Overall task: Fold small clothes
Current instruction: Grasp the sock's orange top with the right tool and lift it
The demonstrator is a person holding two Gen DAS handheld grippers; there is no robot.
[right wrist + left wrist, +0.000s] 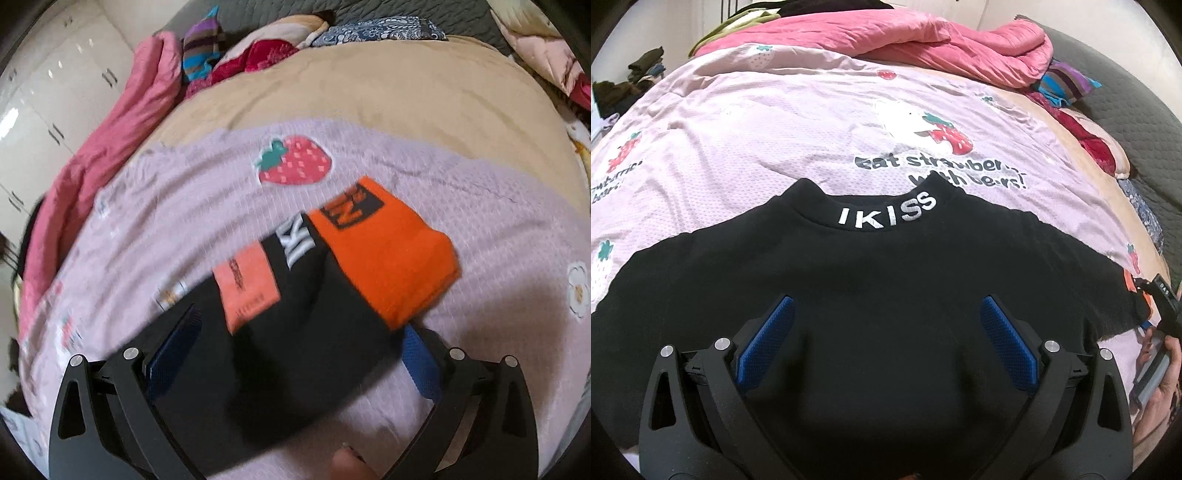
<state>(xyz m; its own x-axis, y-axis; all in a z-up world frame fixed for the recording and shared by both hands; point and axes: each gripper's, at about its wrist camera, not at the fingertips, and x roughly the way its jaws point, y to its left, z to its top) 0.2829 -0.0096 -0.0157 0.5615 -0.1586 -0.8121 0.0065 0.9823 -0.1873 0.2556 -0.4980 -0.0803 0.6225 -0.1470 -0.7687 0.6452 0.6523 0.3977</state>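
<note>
A small black sweater with white "IKISS" lettering on its collar lies flat on the bed, collar away from me. My left gripper hovers open over the sweater's chest, blue pads wide apart and nothing between them. In the right wrist view the sweater's sleeve lies between the open fingers of my right gripper; its orange cuff points away and an orange patch sits on the black cloth. The right view is blurred.
The bed is covered by a pale pink strawberry-print sheet. A pink quilt is bunched at the far side, with striped and red clothes beside it. A hand holding the other gripper shows at the right edge. White cupboards stand at left.
</note>
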